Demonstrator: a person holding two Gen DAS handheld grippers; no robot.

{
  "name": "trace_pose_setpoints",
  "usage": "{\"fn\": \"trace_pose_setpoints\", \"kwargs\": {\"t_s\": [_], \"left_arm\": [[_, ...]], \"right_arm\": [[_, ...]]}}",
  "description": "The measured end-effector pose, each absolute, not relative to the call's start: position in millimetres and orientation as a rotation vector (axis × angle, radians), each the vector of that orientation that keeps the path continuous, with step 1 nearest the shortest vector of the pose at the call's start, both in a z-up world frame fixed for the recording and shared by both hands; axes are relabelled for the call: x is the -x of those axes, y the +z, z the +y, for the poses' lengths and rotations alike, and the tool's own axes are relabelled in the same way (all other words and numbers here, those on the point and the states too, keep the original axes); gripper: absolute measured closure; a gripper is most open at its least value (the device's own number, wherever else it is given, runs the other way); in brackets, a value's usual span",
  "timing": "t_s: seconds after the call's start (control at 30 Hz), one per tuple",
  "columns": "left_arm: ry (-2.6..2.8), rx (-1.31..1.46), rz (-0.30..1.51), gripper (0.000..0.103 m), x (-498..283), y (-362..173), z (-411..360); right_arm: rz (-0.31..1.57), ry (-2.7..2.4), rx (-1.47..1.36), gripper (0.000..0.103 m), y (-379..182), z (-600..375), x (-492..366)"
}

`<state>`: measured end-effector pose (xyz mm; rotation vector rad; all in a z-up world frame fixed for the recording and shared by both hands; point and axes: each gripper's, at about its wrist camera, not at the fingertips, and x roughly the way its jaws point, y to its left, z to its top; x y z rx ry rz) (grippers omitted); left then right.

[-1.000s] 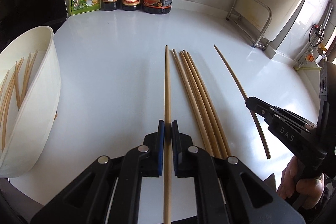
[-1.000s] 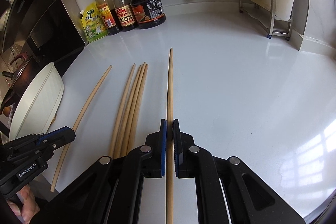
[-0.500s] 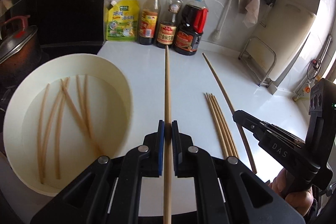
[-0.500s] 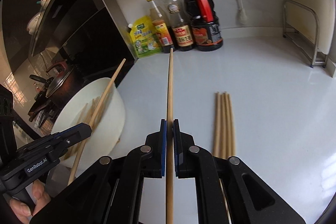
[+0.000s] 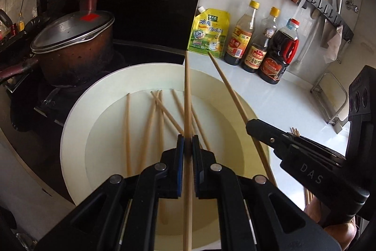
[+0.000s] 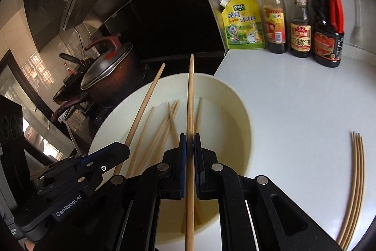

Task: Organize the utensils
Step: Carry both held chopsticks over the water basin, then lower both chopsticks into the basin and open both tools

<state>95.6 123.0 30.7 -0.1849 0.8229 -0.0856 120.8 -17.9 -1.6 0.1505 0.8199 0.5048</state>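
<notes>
Currently I hold one chopstick (image 5: 187,95) clamped in my left gripper (image 5: 188,145) and a second chopstick (image 6: 190,100) in my right gripper (image 6: 189,145), both poised over the white basin (image 6: 242,109), presumably for release among those already inside. Four chopsticks (image 6: 354,171) remain on the counter (image 6: 293,98), right of the basin.

The chopsticks (image 5: 187,86) are light tan wood. The big bowl (image 5: 77,124) is creamy white. The pot (image 5: 77,55) is dark brown with a red handle. The pouch (image 5: 210,32) is yellow and green.
</notes>
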Motion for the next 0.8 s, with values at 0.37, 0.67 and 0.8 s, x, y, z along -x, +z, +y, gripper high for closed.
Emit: {"fn": "trace_pose_setpoints", "kwargs": {"t_s": [0.37, 0.67, 0.8], "left_arm": [[-0.051, 0.238, 0.907, 0.095, -114.7, -3.9, 148.4], [-0.030, 0.249, 0.877, 0.064, -105.0, -0.5, 151.8], [-0.023, 0.249, 0.871, 0.060, -99.2, 3.4, 149.6]], "right_arm": [[0.947, 0.486, -0.092, 0.097, -38.1, 14.6, -135.1], [0.898, 0.467, -0.118, 0.094, -30.6, -1.7, -125.6], [0.886, 0.461, -0.116, 0.094, -27.4, -6.5, -119.8]]}}
